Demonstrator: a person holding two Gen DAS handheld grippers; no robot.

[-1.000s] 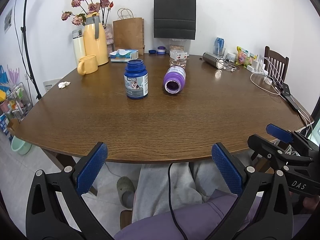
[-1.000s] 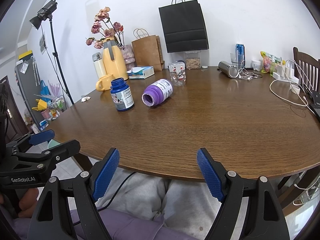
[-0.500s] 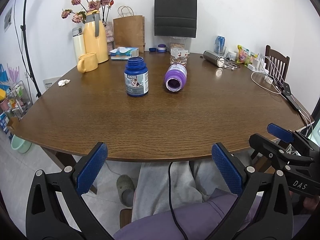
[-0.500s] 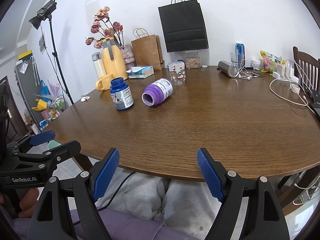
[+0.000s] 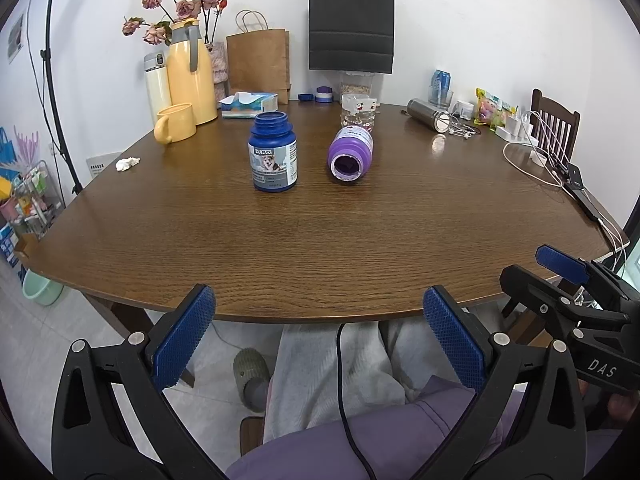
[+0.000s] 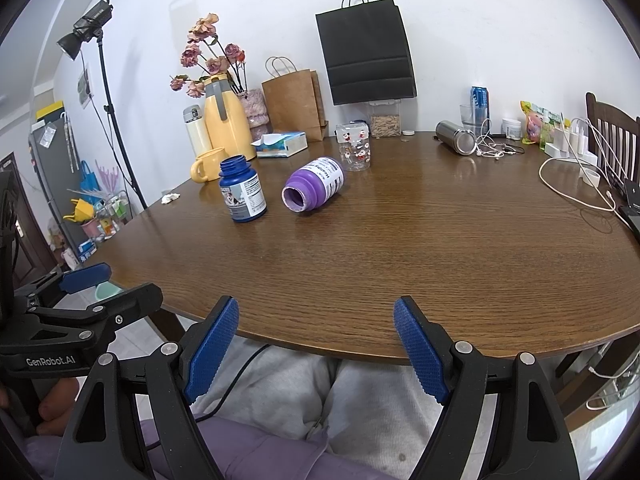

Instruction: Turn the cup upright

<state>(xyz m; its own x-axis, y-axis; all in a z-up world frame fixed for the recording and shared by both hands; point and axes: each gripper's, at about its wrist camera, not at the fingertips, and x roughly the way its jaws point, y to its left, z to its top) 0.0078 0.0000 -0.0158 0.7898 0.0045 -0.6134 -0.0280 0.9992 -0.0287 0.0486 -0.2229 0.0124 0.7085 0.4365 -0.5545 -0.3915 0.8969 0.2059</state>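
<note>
Lying on its side mid-table, mouth toward the person — purple bottle (image 6: 314,190), just right of the upright blue bottle (image 6: 242,190). Left gripper (image 5: 320,338) and right gripper (image 6: 316,346): spread wide, empty, off the table's (image 6: 400,272) near edge. Advice: grasp across the body, tip upright — bare wood lies between.

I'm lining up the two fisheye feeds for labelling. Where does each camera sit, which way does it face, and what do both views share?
Left wrist: sits on the left claw, held below the near table edge, facing across it; its blue pads, the person's grey-trousered legs and the right claw show.
Right wrist: sits on the right claw, facing likewise; its pads, the legs and the left claw show.
Shared: the tipped purple bottle, upright blue bottle, yellow mug.
</note>
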